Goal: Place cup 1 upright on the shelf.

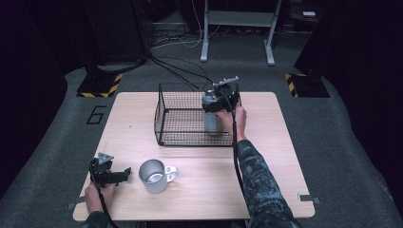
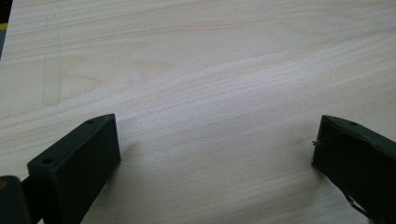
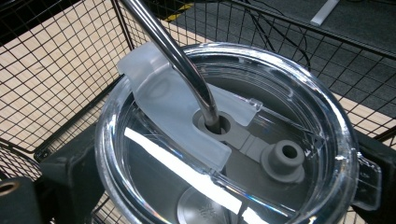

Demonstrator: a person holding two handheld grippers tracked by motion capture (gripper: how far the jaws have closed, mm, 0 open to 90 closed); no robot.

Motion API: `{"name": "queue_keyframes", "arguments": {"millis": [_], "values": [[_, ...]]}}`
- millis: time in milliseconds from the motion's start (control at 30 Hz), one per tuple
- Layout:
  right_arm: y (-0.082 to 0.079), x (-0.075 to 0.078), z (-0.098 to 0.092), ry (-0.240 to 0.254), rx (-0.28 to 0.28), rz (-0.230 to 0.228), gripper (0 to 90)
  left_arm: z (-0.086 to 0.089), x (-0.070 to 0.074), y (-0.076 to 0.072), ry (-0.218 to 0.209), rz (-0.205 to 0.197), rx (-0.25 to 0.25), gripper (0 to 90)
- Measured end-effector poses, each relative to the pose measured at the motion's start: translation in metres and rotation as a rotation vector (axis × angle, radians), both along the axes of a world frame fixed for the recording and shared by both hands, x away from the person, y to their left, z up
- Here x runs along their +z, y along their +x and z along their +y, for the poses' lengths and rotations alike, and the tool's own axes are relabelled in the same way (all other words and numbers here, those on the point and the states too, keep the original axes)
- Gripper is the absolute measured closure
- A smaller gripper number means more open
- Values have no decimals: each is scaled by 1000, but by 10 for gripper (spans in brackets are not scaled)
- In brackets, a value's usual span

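While the left gripper [image 1: 124, 174] rests on the table [image 1: 199, 185] with jaws spread wide and nothing between them, a metal mug [image 1: 153, 176] stands just beside it. Farther right, the right gripper [image 1: 215, 116] clasps the tumbler [image 3: 224, 154] about its body inside the wire basket [image 1: 164, 118], jaws on either side below the clear lid [image 3: 154, 154]. Its steel wall likely handles as stiff, smooth and slippery; the metal straw [image 3: 180, 58] could shift.

Steel tumbler [image 1: 212, 121] with clear lid [image 3: 224, 140] and metal straw [image 3: 173, 51] standing upright inside black wire basket [image 1: 180, 116], at 12 o'clock.
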State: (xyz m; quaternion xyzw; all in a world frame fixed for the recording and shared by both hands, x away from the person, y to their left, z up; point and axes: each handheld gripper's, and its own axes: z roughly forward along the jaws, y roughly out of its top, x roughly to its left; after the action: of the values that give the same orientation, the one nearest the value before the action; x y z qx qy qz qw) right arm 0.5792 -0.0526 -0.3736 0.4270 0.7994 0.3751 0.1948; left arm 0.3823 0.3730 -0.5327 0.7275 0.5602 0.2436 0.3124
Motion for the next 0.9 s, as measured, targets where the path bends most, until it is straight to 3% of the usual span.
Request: {"name": "queue_keyframes", "arguments": {"millis": [600,733,833,900], "values": [[-2,-15,1,-21,-30,24,30,0,0,0,2,4,0,4],[-2,-13,0,-55,-22,50,26,0,0,0,2,4,0,4],[-3,-12,1,-112,-21,57,0,-1,0,0,-8,-1,8,4],[-3,-11,1,-111,-22,58,0,-1,0,0,-5,0,6,4]]}}
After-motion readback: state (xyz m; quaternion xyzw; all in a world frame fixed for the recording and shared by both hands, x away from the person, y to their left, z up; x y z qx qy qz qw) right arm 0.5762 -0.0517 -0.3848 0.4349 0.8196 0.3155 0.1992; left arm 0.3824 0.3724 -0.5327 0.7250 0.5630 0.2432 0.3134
